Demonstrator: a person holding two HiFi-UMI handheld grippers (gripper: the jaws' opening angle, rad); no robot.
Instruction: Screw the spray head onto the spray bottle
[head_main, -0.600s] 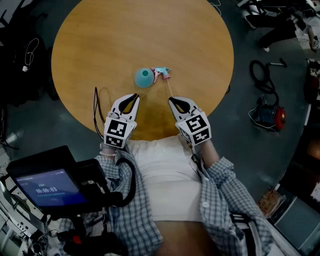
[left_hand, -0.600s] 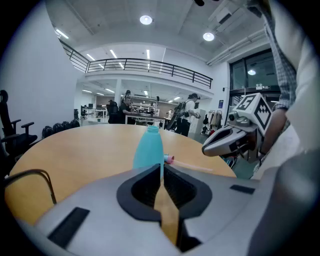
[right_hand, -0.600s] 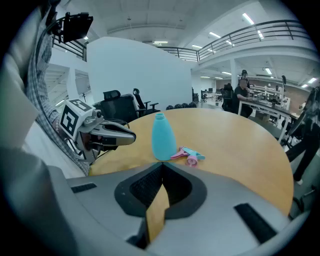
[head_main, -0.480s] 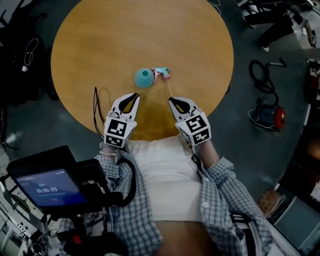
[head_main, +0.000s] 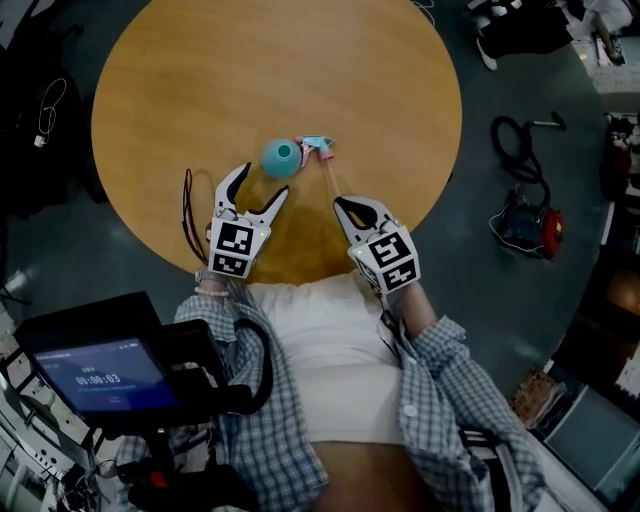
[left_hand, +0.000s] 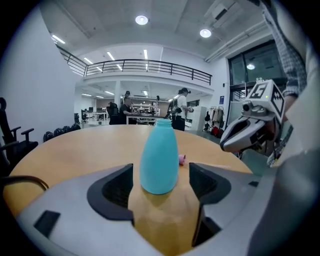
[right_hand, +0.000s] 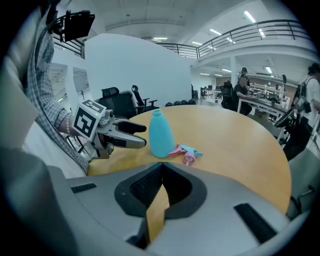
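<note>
Here, the left gripper (head_main: 262, 182) gapes open and empty just short of the upright teal spray bottle (head_main: 281, 158) on the round table (head_main: 180, 80); the spray head (head_main: 318, 148) lies just beside the bottle, the right gripper (head_main: 346, 206) clenched empty

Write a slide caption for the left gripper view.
Open left tool faces an upright blue bottle on the wooden table.

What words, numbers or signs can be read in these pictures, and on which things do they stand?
On the screen: a row of timer-like digits, too small and blurred to read surely.
On the marker cube of the left tool and that of the right tool: black-and-white square patterns, no letters.
On the bottle and the spray head: no print visible.
</note>
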